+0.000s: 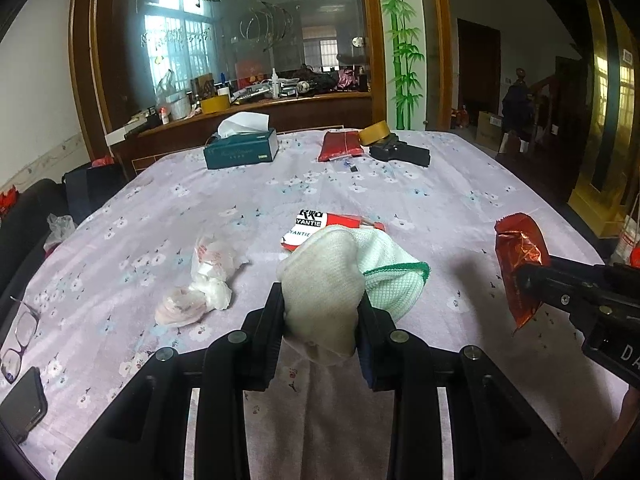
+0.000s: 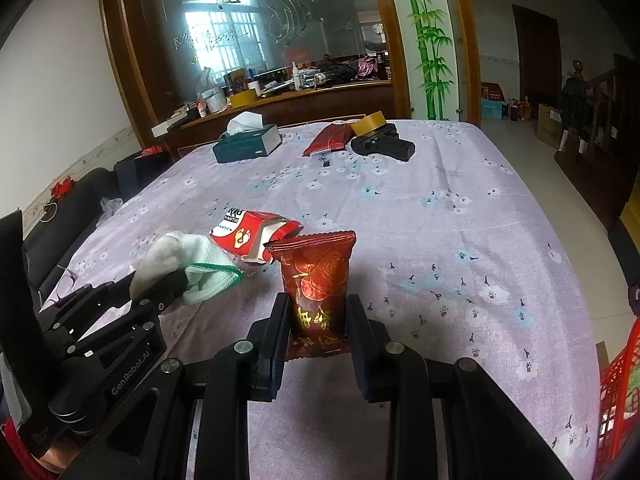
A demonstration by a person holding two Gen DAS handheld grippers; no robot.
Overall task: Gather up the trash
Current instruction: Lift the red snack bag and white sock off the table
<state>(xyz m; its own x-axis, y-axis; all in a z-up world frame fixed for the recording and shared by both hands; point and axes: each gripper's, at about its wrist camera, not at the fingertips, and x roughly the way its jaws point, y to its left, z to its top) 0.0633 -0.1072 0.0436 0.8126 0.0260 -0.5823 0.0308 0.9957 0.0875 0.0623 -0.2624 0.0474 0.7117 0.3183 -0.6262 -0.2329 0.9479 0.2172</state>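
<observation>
We see the left hand-held gripper [image 1: 320, 320] clamped on a white glove [image 1: 324, 280], the right hand-held gripper [image 2: 316, 320] pinching a red wrapper [image 2: 316, 276], both held above the bench [image 2: 460, 240].

light: dim, from window [image 1: 176, 36] reflection – focus: sharp – edges: fisheye-bent, dark

Your eyeglasses [image 1: 20, 334] and phone [image 1: 22, 402], left of the tablecloth [image 1: 400, 200], run off the frame's edge; your red basket [image 2: 620, 384], right of it, likewise.
</observation>
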